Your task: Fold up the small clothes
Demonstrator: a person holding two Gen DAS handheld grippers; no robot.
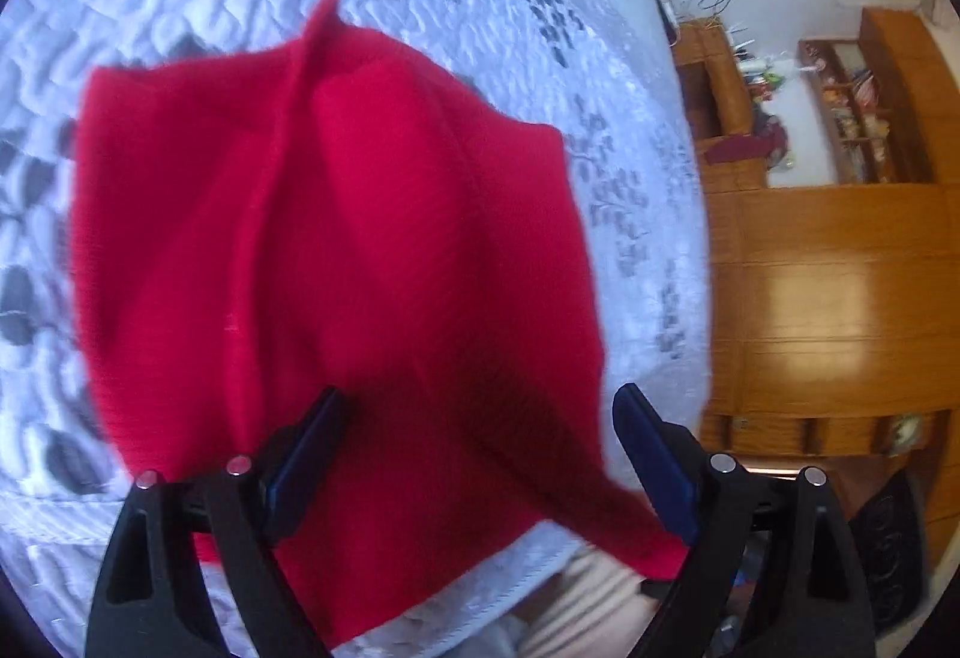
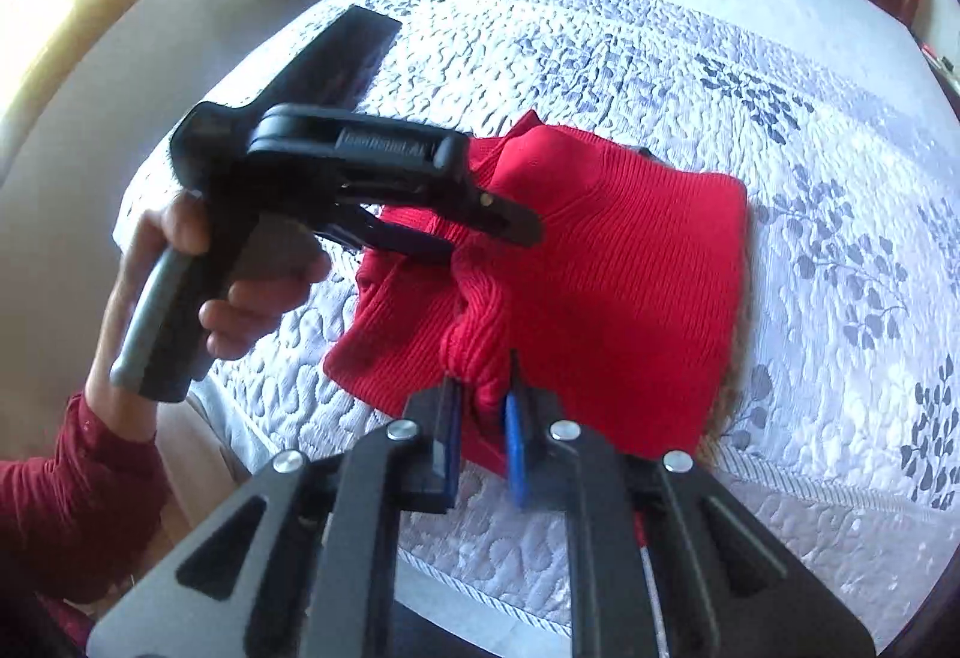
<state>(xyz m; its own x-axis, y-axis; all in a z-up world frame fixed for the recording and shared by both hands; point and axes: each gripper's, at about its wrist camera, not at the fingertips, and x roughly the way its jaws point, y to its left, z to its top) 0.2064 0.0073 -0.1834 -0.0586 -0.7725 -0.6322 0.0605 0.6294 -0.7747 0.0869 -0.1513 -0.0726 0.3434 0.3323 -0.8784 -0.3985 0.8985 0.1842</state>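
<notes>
The right gripper (image 2: 483, 418) is clamped narrow on a bunched ridge of the red knit top (image 2: 600, 274), which lies near the front edge of the bed (image 2: 600, 57). The pinch looks thin, only a small roll of knit between the pads; if it is lifted fast the fabric could slip out and the fold fall open. Just beyond, the left gripper (image 1: 480, 418) stands wide over the top with cloth between its fingers but not pressed. If it closes on one layer only, the fold could drag crooked toward the bed's near edge.
</notes>
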